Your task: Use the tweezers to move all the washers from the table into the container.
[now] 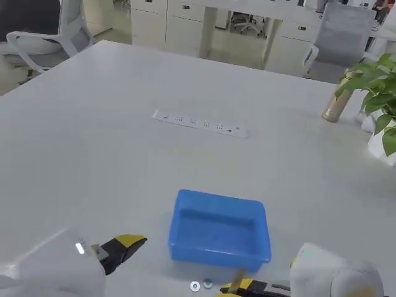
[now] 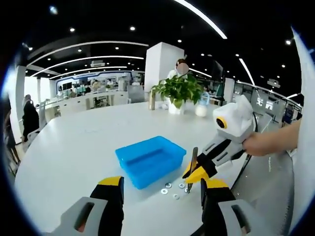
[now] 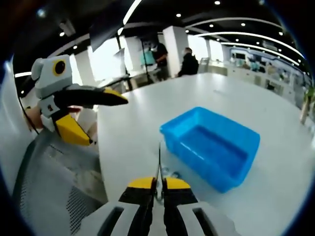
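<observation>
**Tweezers clamped in right gripper, washers on table in front of container**

The blue container point(image 1: 216, 252) sits open on the white table point(image 1: 111, 136), with no washers visible inside it. The washers point(image 2: 169, 186) lie loose on the table just beside the container's near wall (four can be counted in the left gripper view, two in the head view).

The right gripper point(image 3: 158, 183) has its jaws pressed together on the tweezers point(image 3: 159, 157). The tweezers stick out forward with their tip down near the washers, on the near side of the container. I cannot tell whether the tip touches a washer.

The left gripper point(image 2: 162, 189) has its jaws spread wide with nothing between them. It hangs above the table near the container's near-left corner, apart from the washers.

A power strip point(image 1: 201, 124) lies on the table well beyond the container's far wall.
</observation>
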`<action>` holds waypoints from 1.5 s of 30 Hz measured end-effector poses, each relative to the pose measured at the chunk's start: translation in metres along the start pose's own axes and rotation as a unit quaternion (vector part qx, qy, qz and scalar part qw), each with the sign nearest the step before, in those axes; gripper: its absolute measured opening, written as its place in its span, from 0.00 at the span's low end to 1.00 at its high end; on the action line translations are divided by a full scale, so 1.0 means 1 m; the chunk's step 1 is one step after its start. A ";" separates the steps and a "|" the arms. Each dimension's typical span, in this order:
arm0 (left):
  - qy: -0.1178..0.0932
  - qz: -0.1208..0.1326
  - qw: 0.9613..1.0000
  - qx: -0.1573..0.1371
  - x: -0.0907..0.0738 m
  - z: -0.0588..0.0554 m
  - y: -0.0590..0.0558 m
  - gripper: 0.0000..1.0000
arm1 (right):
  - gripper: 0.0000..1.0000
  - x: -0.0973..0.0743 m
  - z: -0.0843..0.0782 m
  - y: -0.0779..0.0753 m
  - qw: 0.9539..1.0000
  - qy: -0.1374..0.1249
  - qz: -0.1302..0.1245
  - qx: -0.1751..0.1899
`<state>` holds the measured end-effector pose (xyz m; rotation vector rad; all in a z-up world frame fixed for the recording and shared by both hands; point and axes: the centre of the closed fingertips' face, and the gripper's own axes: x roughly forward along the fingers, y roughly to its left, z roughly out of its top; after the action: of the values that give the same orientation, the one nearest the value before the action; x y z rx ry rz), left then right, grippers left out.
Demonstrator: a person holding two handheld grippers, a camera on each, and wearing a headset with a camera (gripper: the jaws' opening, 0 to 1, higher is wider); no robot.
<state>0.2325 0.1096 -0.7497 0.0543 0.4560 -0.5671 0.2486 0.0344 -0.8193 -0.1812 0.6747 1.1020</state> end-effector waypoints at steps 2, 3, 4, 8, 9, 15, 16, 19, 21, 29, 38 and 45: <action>-0.006 0.010 1.000 -0.012 -0.002 0.001 0.003 0.69 | 0.03 -0.005 0.004 -0.002 1.000 -0.013 -0.006 0.012; -0.013 0.014 1.000 -0.019 -0.004 0.001 0.005 0.71 | 0.03 -0.007 0.006 -0.003 0.999 -0.021 -0.008 0.022; -0.015 0.014 1.000 -0.023 -0.005 0.001 0.004 0.73 | 0.03 -0.009 0.007 -0.005 0.999 -0.026 -0.009 0.031; -0.022 0.026 0.999 -0.029 -0.007 -0.004 0.007 0.82 | 0.03 -0.016 0.016 -0.010 0.997 -0.049 -0.019 0.057; -0.028 0.028 0.999 -0.024 -0.007 -0.004 0.006 0.85 | 0.03 -0.017 0.017 -0.011 0.997 -0.051 -0.022 0.056; -0.075 0.033 0.997 -0.002 -0.008 0.009 0.004 0.99 | 0.03 -0.023 0.032 -0.015 0.996 -0.059 -0.030 0.052; -0.096 0.023 0.995 -0.015 -0.008 0.016 0.002 0.99 | 0.03 -0.024 0.033 -0.015 0.996 -0.060 -0.031 0.052; -0.119 0.013 0.993 -0.017 -0.010 0.023 -0.003 0.99 | 0.03 -0.028 0.043 -0.019 0.995 -0.072 -0.036 0.055; -0.122 0.011 0.992 -0.010 -0.010 0.025 -0.006 0.99 | 0.03 -0.031 0.047 -0.023 0.995 -0.075 -0.033 0.063; -0.152 0.019 0.988 -0.034 -0.017 0.036 -0.002 0.98 | 0.03 -0.045 0.068 -0.045 0.992 -0.098 -0.053 0.064; -0.141 0.022 0.989 -0.033 -0.015 0.032 -0.001 0.96 | 0.03 -0.036 0.078 -0.081 0.989 -0.103 -0.088 0.062; -0.147 0.017 0.988 -0.037 -0.016 0.034 -0.001 0.94 | 0.03 -0.013 0.071 -0.108 0.990 -0.078 -0.109 0.044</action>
<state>0.2334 0.1111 -0.7125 -0.0911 0.1870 -0.5137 0.3679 0.0070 -0.7757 -0.0891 0.5485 0.8645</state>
